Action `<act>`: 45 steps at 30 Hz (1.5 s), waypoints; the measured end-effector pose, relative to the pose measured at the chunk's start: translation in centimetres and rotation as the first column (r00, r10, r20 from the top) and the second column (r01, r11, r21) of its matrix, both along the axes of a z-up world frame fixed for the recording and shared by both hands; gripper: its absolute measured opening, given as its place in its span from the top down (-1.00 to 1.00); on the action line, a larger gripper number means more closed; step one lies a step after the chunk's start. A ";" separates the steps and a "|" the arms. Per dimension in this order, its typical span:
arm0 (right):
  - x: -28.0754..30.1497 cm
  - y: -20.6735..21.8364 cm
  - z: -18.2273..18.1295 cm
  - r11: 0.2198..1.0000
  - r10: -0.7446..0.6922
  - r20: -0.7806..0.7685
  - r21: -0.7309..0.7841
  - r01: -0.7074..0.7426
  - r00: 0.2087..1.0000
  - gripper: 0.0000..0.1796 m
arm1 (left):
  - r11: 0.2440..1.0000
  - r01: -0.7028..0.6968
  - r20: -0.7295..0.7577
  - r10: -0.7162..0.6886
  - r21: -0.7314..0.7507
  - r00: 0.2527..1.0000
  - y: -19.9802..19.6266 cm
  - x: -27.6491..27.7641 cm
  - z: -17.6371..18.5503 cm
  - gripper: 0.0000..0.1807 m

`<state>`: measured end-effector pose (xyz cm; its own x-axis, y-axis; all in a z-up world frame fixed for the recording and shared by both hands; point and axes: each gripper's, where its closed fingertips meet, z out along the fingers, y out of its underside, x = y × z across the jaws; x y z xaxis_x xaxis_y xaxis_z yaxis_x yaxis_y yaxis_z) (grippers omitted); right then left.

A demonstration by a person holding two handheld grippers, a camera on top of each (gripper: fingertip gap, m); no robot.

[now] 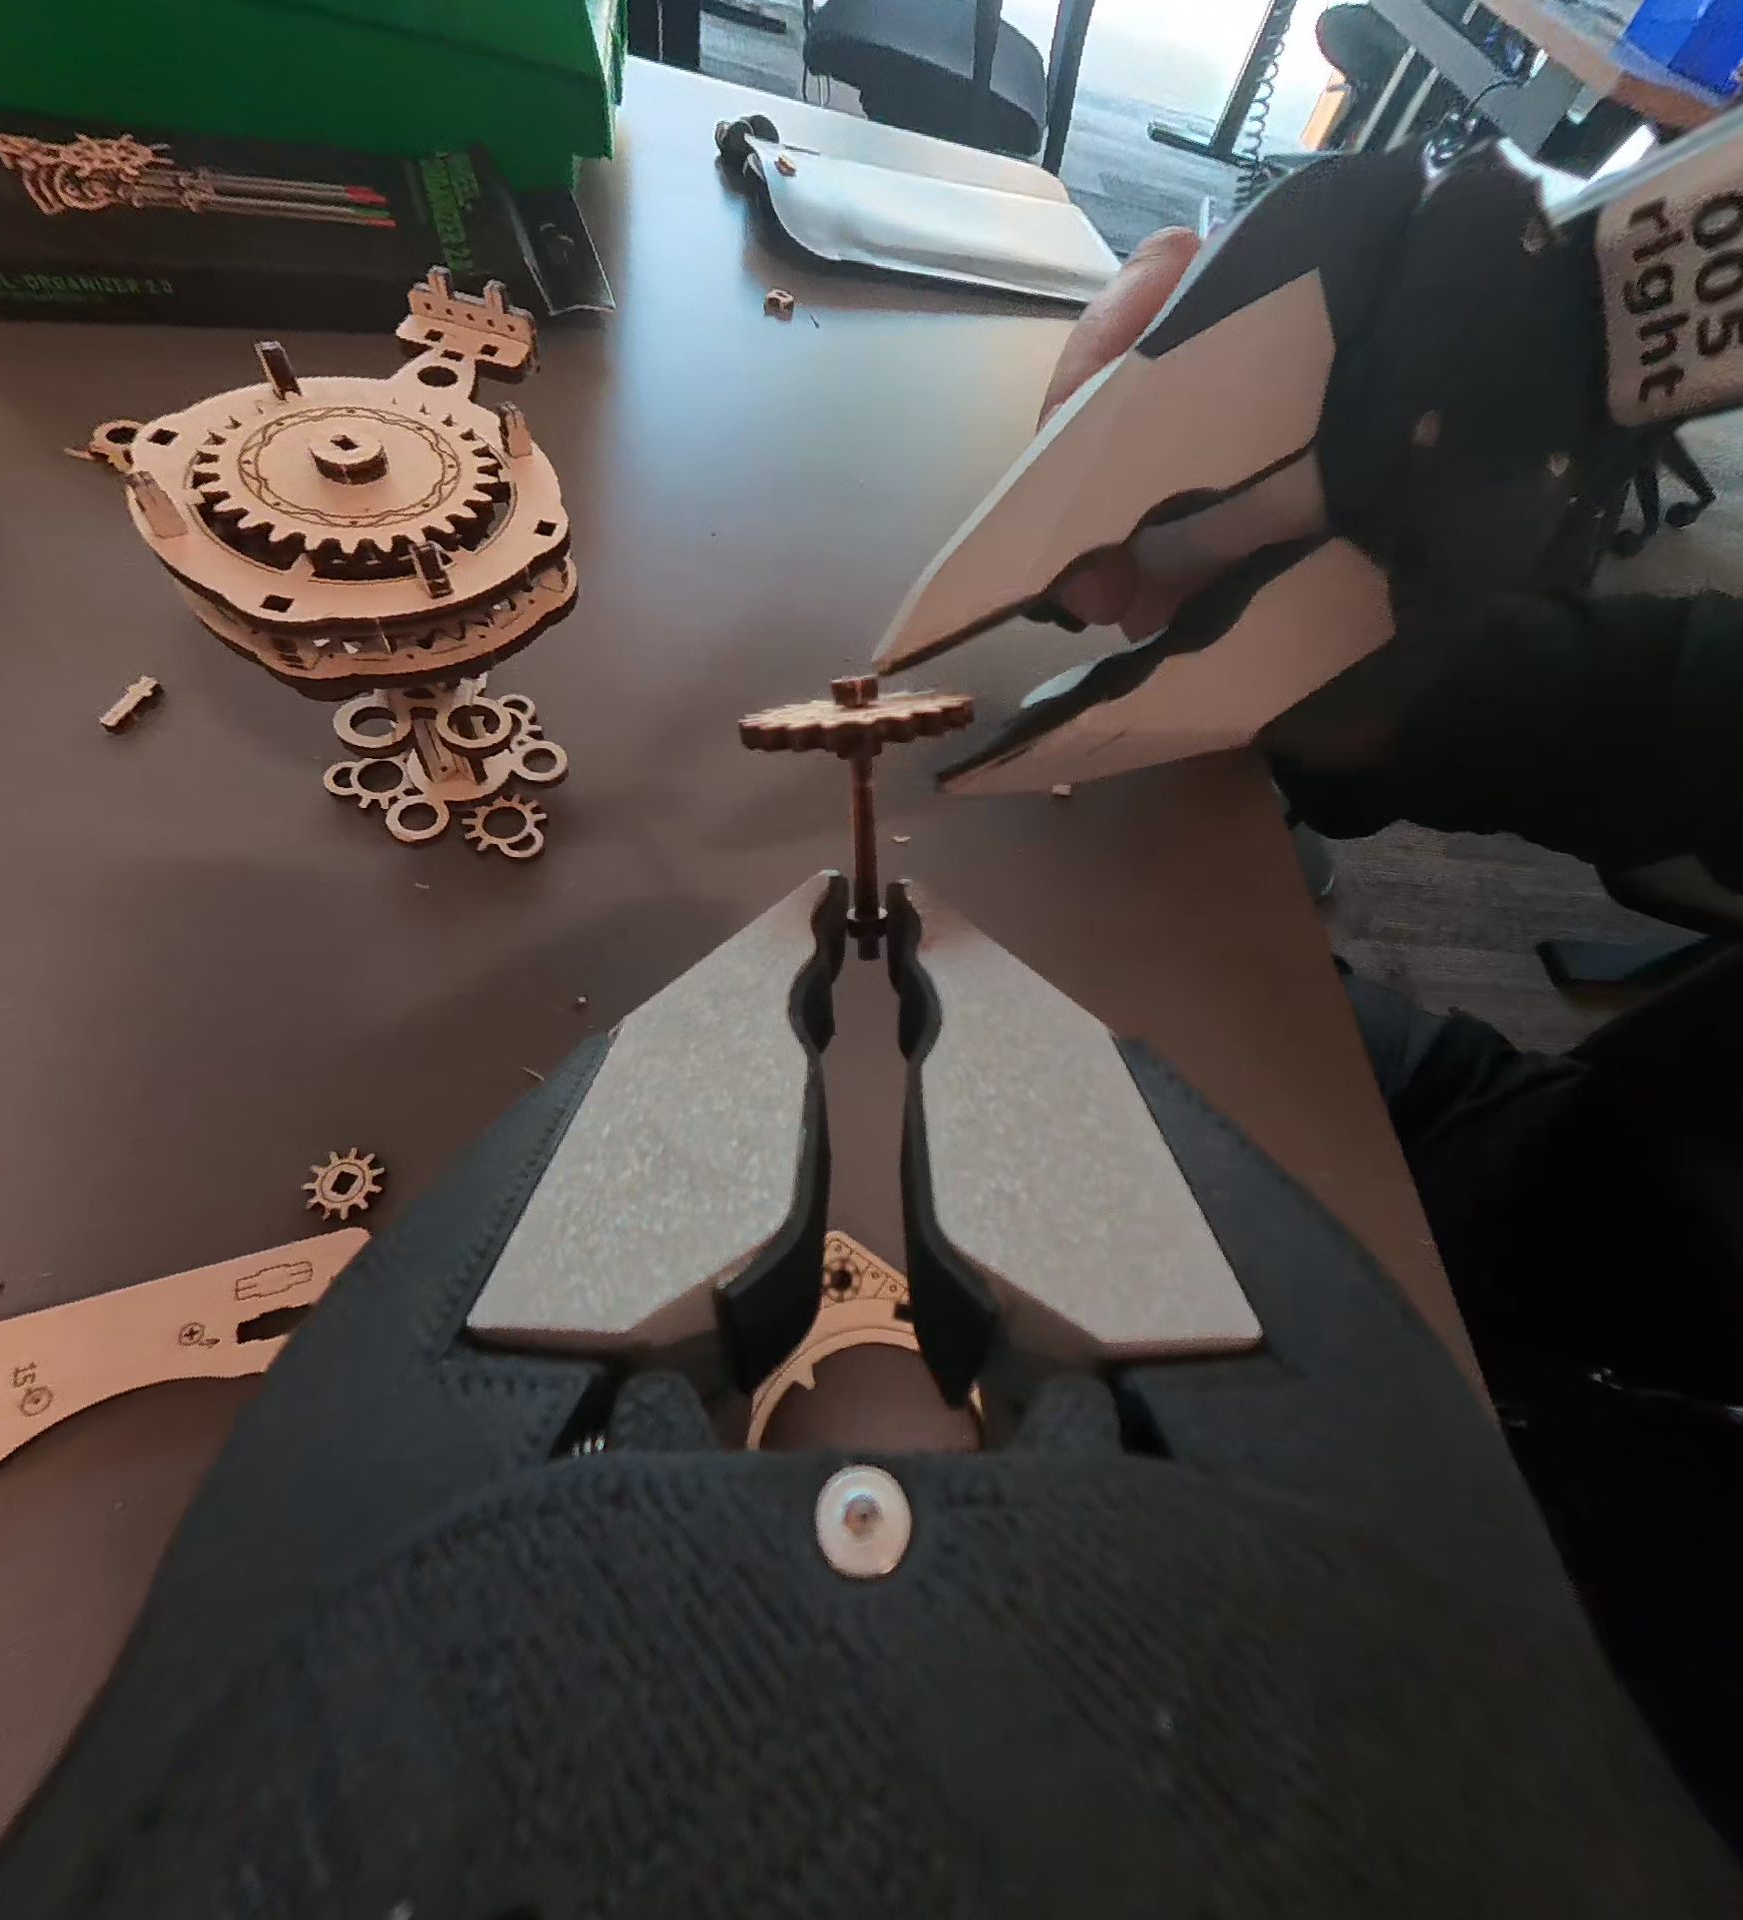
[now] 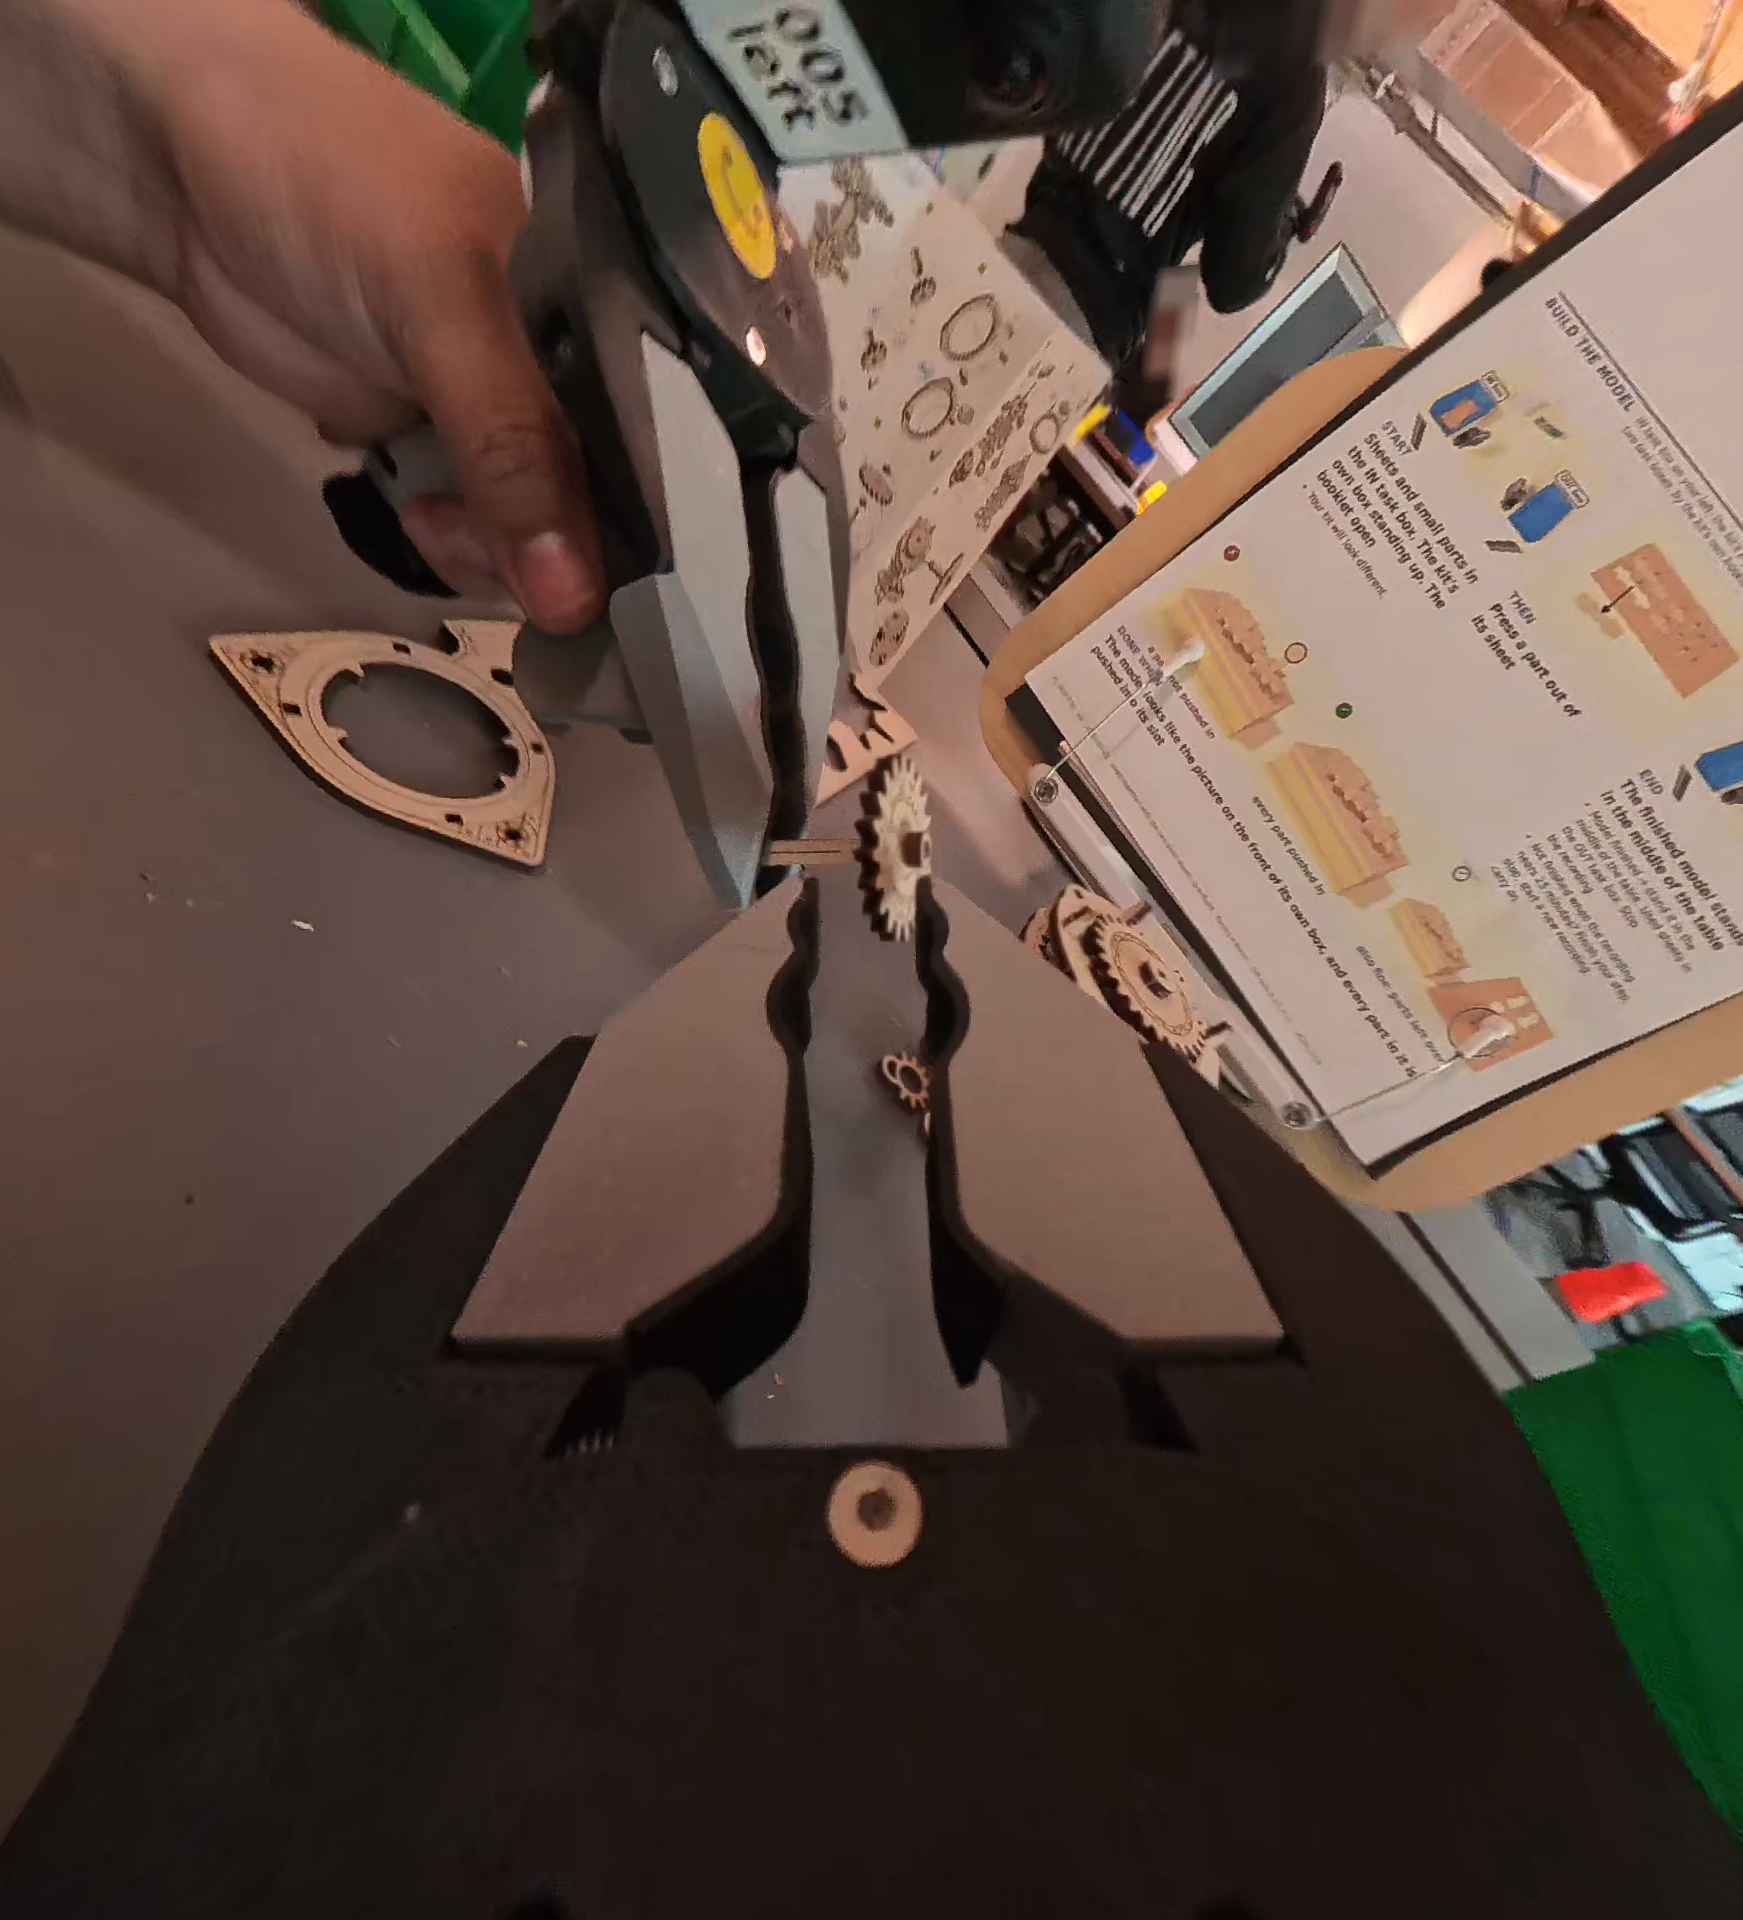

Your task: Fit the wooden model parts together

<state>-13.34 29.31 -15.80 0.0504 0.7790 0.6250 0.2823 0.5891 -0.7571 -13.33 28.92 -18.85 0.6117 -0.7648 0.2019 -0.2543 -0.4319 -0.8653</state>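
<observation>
My left gripper [image 1: 865, 906] is shut on the lower end of a thin wooden axle [image 1: 863, 816], held upright above the table. A small wooden gear [image 1: 854, 719] sits near the axle's top. My right gripper [image 1: 914, 722] comes in from the right, open, with one jaw above the gear's right edge and one below. In the right wrist view the gear [image 2: 893, 854] stands between my right gripper's [image 2: 867, 909] fingertips. The axle [image 2: 810, 854] runs left into the left gripper [image 2: 768, 864]. The part-built round gear model [image 1: 347, 509] lies at the far left.
A ringed wooden part [image 1: 441, 769], a small peg [image 1: 129, 703], a small gear [image 1: 343, 1182] and a cut sheet strip [image 1: 119, 1340] lie on the brown table [image 1: 638, 468]. The kit box [image 1: 171, 218] stands at the back. A triangular ring frame [image 2: 399, 727] and a clipboard [image 2: 1418, 727] show in the right wrist view. Both grippers' tips are close together, under 4 cm apart.
</observation>
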 end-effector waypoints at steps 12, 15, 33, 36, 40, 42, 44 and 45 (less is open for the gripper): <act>0.6 -0.4 0.5 0.934 0.144 -0.100 -0.314 -0.169 0.985 0.72 | 0.996 0.061 0.110 -0.054 -0.063 0.992 -0.7 1.0 0.1 0.94; 0.5 -0.4 0.0 0.920 0.159 -0.077 -0.349 -0.176 0.984 0.72 | 0.993 0.077 0.160 -0.062 -0.090 0.985 -0.9 1.0 0.2 0.94; 1.1 -1.2 -0.6 0.817 0.278 -0.083 -0.504 -0.281 0.957 1.00 | 0.930 0.205 -0.235 -0.136 0.305 0.963 -0.8 0.2 -1.6 0.94; 1.0 -1.7 -0.8 0.822 0.300 -0.061 -0.490 -0.290 0.952 0.94 | 0.879 0.244 -0.347 -0.097 0.410 0.933 -0.5 -0.3 -2.0 0.94; 0.6 -2.3 -1.3 0.873 0.294 -0.016 -0.402 -0.276 0.956 0.96 | 0.831 0.250 -0.350 -0.072 0.497 0.934 -0.5 -0.4 -1.2 0.95; 0.5 -2.4 -1.4 0.891 0.285 -0.004 -0.367 -0.267 0.958 0.97 | 0.821 0.253 -0.363 -0.060 0.512 0.930 -0.3 -0.5 -1.3 0.95; 0.5 -2.4 -1.4 0.900 0.279 -0.004 -0.349 -0.262 0.960 0.96 | 0.811 0.267 -0.379 -0.060 0.521 0.923 -0.4 -0.4 -1.4 0.95; 0.5 -2.4 -1.3 0.904 0.274 -0.004 -0.341 -0.259 0.962 0.95 | 0.806 0.272 -0.387 -0.058 0.525 0.920 -0.4 -0.3 -1.5 0.95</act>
<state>-12.89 26.92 -17.13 -0.2094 0.9235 0.3215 0.1868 0.3605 -0.9139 -13.63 28.53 -20.31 0.4117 -0.7713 -0.4854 -0.5949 0.1760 -0.7843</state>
